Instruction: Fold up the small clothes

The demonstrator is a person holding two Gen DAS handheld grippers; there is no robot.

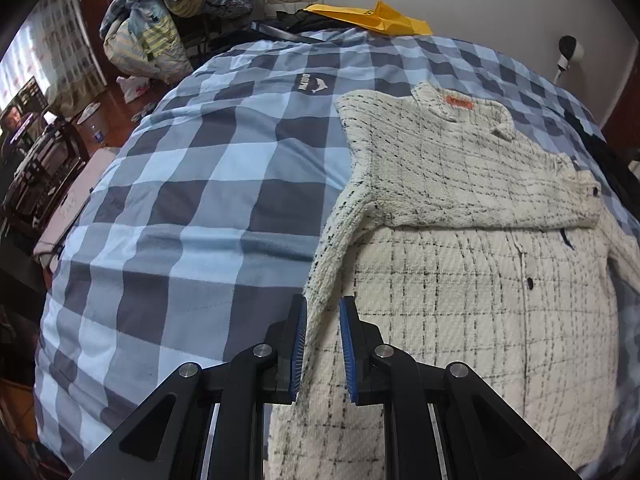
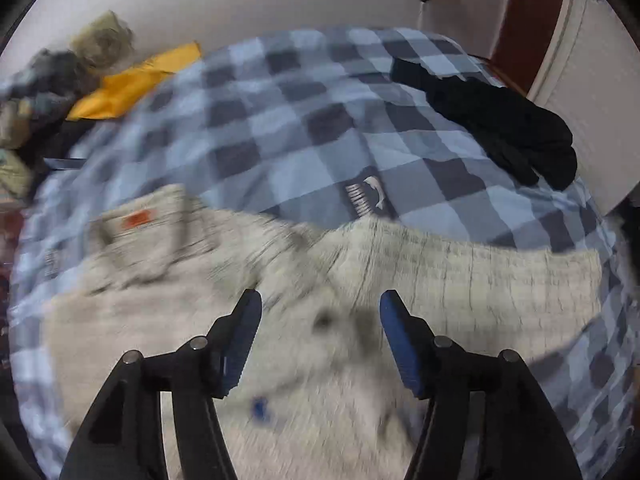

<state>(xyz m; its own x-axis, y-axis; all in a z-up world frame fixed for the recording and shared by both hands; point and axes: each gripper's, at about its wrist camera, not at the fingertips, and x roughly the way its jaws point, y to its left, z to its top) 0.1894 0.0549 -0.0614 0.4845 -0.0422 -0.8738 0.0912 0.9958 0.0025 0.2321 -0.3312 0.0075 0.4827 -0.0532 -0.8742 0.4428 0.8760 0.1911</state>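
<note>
Left tool (image 1: pixel 323 344) pinches the cream jacket (image 1: pixel 460 240) sleeve on the checked quilt (image 1: pixel 180 208).

Little legible text on the bedding

The blue-and-grey checked quilt cover (image 1: pixel 208 184) bears a white dolphin logo (image 1: pixel 313 85) with lettering too small to read; the cream checked fleece jacket's (image 1: pixel 460 184) orange neck label (image 1: pixel 459 101) is unreadable.

The cream checked garment (image 1: pixel 460 280) is nubbly, matt knit cloth (fleecier on its folded-over upper part). The blue-checked bedcover (image 1: pixel 180 208) is smooth woven cotton-like cloth. The gripper fingers (image 1: pixel 368 344) are matt black plastic with ribbed blue pads.
</note>
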